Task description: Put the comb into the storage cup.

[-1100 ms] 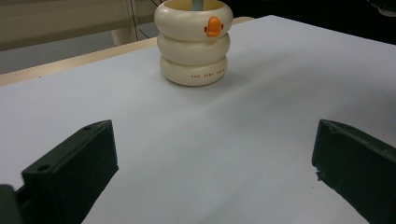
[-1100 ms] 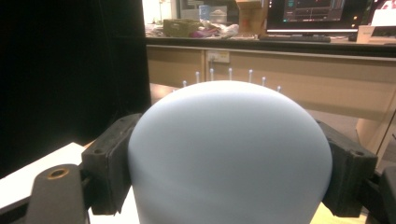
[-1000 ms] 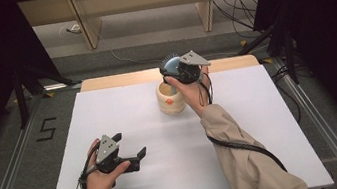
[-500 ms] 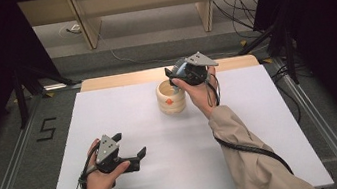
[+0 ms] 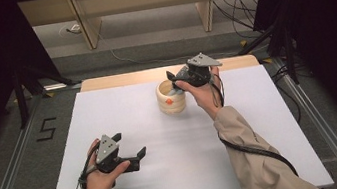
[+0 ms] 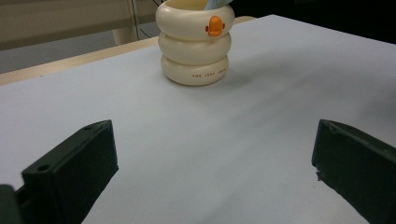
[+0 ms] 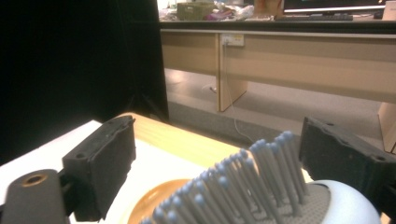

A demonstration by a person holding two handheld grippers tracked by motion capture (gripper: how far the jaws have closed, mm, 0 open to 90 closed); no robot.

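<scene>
A: From the high view, where does the work stand?

B: The right gripper (image 5: 172,81) hangs over the cream ring-shaped cup (image 5: 171,101) at the far middle of the white table (image 5: 262,126). A pale blue hairbrush (image 5: 176,89) sits in the cup's mouth, right under the jaws. The left gripper (image 5: 133,156) rests on the near left of the table, well apart from the cup, its jaws spread with nothing between them.

A: And the left gripper view?

B: The two black jaws stand wide over bare table. The cup stands upright farther off, orange mark facing the camera, with a bit of the blue brush (image 6: 217,3) poking out of the rim.

A: Does the right gripper view settle whether the brush is let go?

B: Mostly. The brush head, bristles up (image 7: 243,186), lies between the jaws above the cup's opening (image 7: 149,198). The jaws have just been opening. The left pad stands clear of the brush; the right pad sits very close to the head, and contact there cannot be told for sure.

A: So what is done and what is left?

B: The brush seems delivered into the cup and released, or nearly. What likely remains is drawing the right gripper away without tipping the cup.
</scene>
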